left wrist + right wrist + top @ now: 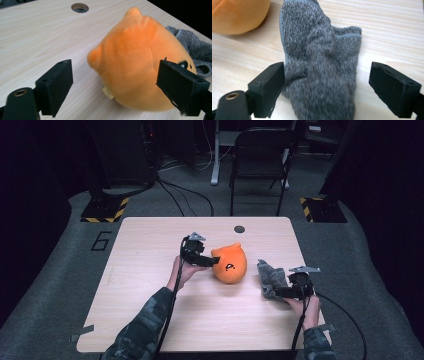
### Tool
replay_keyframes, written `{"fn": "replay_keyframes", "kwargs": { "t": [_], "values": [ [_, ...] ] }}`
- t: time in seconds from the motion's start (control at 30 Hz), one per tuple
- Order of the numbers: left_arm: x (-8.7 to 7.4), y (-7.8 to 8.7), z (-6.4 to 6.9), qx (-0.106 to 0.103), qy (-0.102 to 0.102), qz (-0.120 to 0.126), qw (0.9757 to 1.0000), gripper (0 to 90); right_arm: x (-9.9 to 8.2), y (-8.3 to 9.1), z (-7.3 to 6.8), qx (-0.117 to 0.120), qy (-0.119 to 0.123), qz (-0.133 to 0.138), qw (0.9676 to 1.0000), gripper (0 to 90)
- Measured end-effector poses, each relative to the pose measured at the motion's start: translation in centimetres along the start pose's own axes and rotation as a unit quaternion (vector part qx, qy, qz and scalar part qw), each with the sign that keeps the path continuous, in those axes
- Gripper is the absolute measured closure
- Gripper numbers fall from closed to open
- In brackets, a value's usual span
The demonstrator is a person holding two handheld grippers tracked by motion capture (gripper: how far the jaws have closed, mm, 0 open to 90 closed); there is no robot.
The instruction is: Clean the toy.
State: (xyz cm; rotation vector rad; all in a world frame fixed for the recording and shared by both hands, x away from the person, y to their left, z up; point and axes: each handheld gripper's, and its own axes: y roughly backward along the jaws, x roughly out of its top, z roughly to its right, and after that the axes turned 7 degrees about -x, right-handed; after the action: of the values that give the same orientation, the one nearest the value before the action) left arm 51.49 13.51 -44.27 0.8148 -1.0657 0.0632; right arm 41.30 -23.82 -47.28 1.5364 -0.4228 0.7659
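Both grippers stood wide open: left gripper (113, 87) straddled the round orange plush toy (140, 62), right gripper (327, 87) the fuzzy grey sock (322, 70). Best bet was centering before squeezing.

Near the middle of the table (150, 310) an orange plush toy (229, 264) and a grey sock (270, 279) just to its right block the way, with only a narrow strip of bare wood between them. The left gripper (212, 261) stands against the toy's left side and the right gripper (279, 293) at the sock's near end, jaws apart. The left edge, the near edge and the far edge around the small round hole (239, 229) lie open.
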Motion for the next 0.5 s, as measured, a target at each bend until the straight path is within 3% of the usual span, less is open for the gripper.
{"fn": "replay_keyframes", "kwargs": {
  "t": [0.2,0.37,0.5],
  "values": [
    [-3.2,3.4,0.5,0.041,-0.048,-0.011,0.998,10.5,-1.8,1.5,0.8,-0.002,0.001,0.008,1.0,8.2],
    [-6.9,5.6,0.4,0.06,-0.064,-0.025,0.9958,7.9,-4.3,1.6,1.7,-0.007,-0.002,-0.003,1.0,6.1],
    [-10.1,6.7,-0.1,0.07,-0.063,-0.046,0.9945,7.0,-5.8,1.4,2.4,-0.02,0.006,-0.009,0.9997,5.3]
  ]
}}
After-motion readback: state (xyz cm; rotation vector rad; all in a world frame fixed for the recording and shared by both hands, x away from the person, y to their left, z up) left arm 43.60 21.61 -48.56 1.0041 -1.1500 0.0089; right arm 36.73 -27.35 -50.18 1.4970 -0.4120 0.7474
